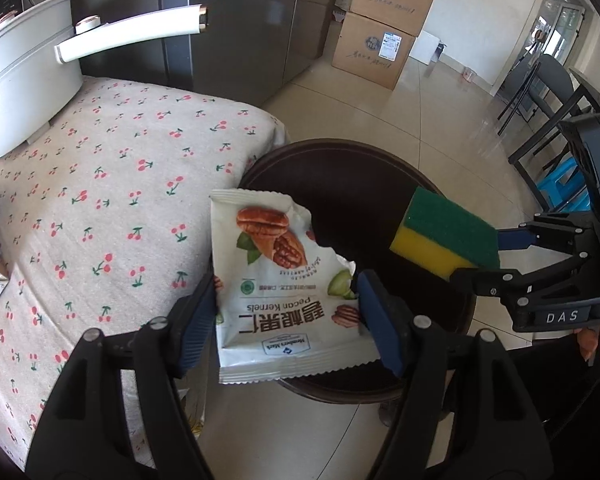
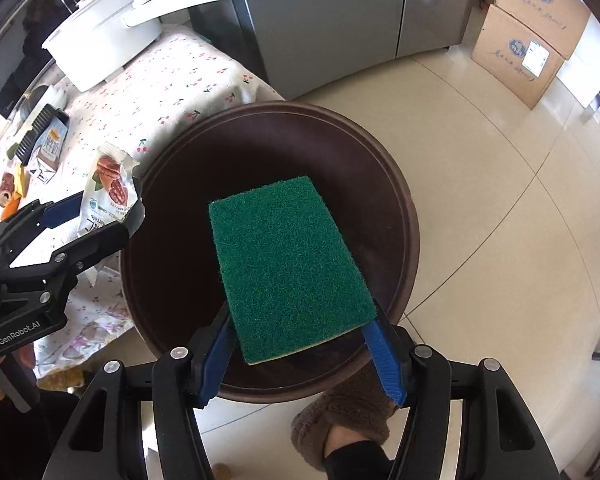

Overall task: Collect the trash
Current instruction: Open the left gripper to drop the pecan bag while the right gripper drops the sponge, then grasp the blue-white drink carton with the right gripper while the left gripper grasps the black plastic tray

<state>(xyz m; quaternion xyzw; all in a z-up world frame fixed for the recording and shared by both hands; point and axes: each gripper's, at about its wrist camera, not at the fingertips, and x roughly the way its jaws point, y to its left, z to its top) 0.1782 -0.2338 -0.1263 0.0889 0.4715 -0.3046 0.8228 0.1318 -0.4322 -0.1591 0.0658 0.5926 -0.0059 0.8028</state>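
The left gripper [image 1: 286, 316] is clamped on a torn pecan kernel packet [image 1: 278, 280], its blue pads [image 1: 196, 320] pressing the packet's two side edges; the packet is held above the near rim of a dark brown round bin [image 1: 380, 184], partly over the edge of the cherry-print tablecloth [image 1: 112, 184]; its top corner is ripped open. The right gripper [image 2: 300, 356] is closed on a green-and-yellow scouring sponge [image 2: 288, 264], the fingers gripping its near end; the sponge hangs green face up over the open mouth of the bin [image 2: 380, 184]; the left wrist view shows the yellow layer [image 1: 428, 248] beneath the green. The bin stands on the tiled floor [image 2: 500, 220], touching the tablecloth's hanging edge. On the table: a white saucepan [image 1: 24, 80] with a long handle at the far end; a milk carton [image 2: 50, 148] and small food scraps [image 2: 10, 194] on the near left. Two stacked cardboard boxes [image 1: 380, 28] stand beside a grey refrigerator [image 1: 236, 20]; a slippered foot [image 2: 348, 416] shows beneath the right gripper.
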